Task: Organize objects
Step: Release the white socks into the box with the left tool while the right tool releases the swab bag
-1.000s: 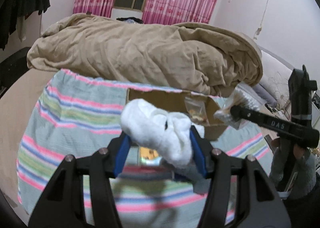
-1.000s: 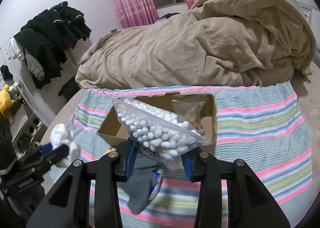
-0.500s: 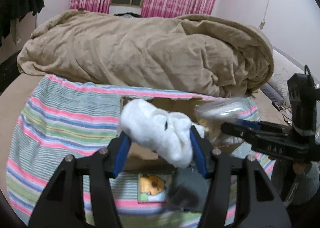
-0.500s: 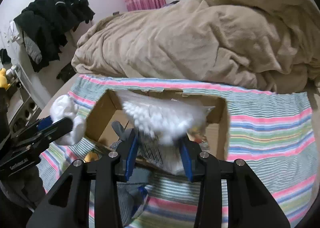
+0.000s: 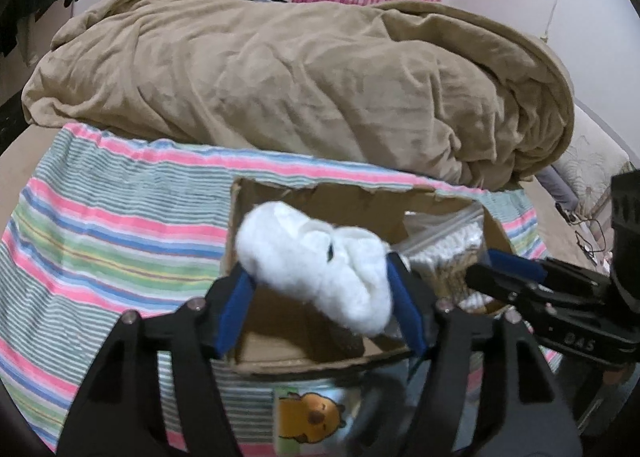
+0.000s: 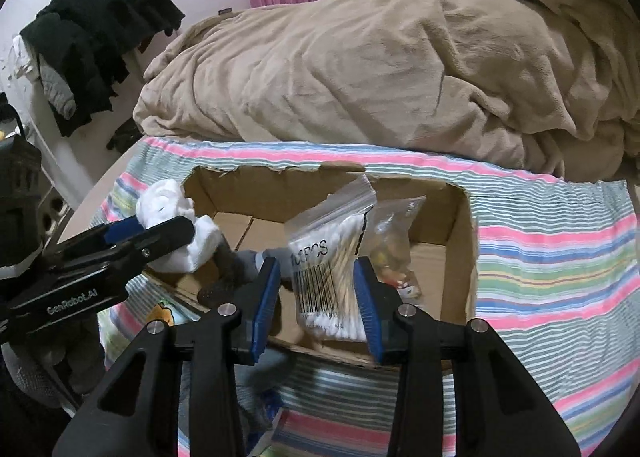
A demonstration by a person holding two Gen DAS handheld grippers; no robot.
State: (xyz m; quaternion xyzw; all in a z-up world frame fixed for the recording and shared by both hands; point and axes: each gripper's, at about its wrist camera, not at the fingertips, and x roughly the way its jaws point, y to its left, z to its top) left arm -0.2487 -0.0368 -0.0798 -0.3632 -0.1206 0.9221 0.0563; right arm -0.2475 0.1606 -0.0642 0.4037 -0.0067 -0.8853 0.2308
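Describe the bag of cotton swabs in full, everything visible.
The bag of cotton swabs is a clear plastic zip pouch packed with white-tipped, wooden-looking sticks. It bears a black barcode and print reading partly "PCS". It stands roughly upright, zip edge up, inside the cardboard box, leaning beside another clear bag. The right gripper has its jaws open on either side of the bag, apparently not clamping it; whether it rests on the box floor is hidden.

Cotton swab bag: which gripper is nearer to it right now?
Right. The right gripper has its open fingers on either side of the cotton swab bag inside the cardboard box. The left gripper holds the white sock beside it.
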